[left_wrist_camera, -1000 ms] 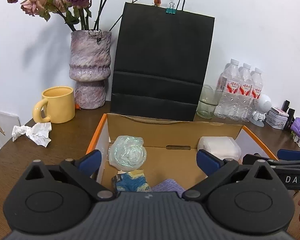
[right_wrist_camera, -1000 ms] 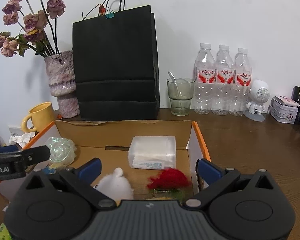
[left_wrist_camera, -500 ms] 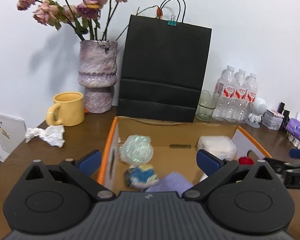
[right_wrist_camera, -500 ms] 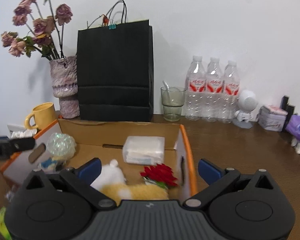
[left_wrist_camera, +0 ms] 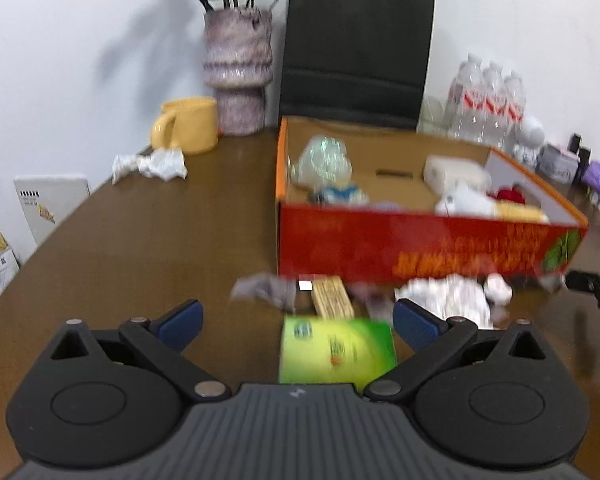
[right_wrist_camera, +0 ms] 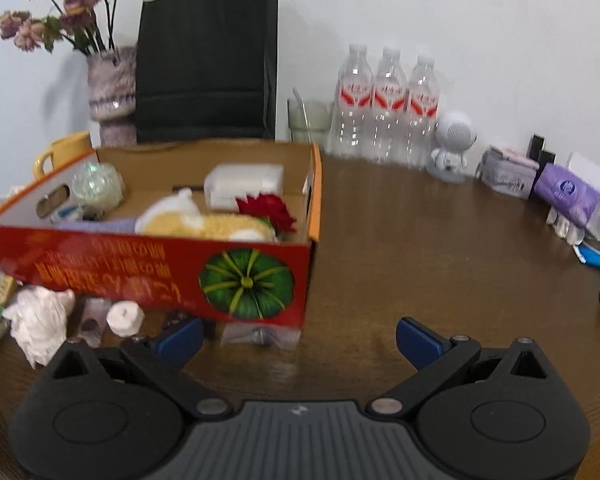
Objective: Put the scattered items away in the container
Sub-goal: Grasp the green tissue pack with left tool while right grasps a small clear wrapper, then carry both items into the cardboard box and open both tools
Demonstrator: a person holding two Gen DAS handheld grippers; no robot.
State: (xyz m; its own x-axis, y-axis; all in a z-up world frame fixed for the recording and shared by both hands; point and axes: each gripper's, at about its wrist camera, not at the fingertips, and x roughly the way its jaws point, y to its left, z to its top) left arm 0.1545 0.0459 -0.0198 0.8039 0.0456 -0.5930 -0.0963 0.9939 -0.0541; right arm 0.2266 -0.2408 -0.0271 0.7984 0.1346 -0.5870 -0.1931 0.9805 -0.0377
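A red cardboard box [left_wrist_camera: 420,244] [right_wrist_camera: 140,264] with an orange rim sits on the brown table and holds a plush toy [right_wrist_camera: 204,220], a red flower [right_wrist_camera: 266,210], a white pack [right_wrist_camera: 244,180] and an iridescent ball [left_wrist_camera: 326,156]. In front of it lie a green packet [left_wrist_camera: 336,350], a tan block [left_wrist_camera: 332,296], grey scraps [left_wrist_camera: 264,290], crumpled white paper [left_wrist_camera: 448,296] [right_wrist_camera: 40,316] and a small clear bag [right_wrist_camera: 260,334]. My left gripper [left_wrist_camera: 296,320] is open and empty above the green packet. My right gripper [right_wrist_camera: 298,334] is open and empty near the box's front right corner.
Behind the box stand a black paper bag [left_wrist_camera: 356,48], a purple vase with dried roses [left_wrist_camera: 238,72], a yellow mug [left_wrist_camera: 188,128], a glass [right_wrist_camera: 308,120] and three water bottles [right_wrist_camera: 388,100]. Crumpled paper [left_wrist_camera: 150,164] lies by the mug. A small white robot figure [right_wrist_camera: 452,140] and tissue packs [right_wrist_camera: 568,196] sit at right.
Both grippers have pulled back and away from above the box, so its red front wall and the scattered items in front of it have come into view. Both stay open.
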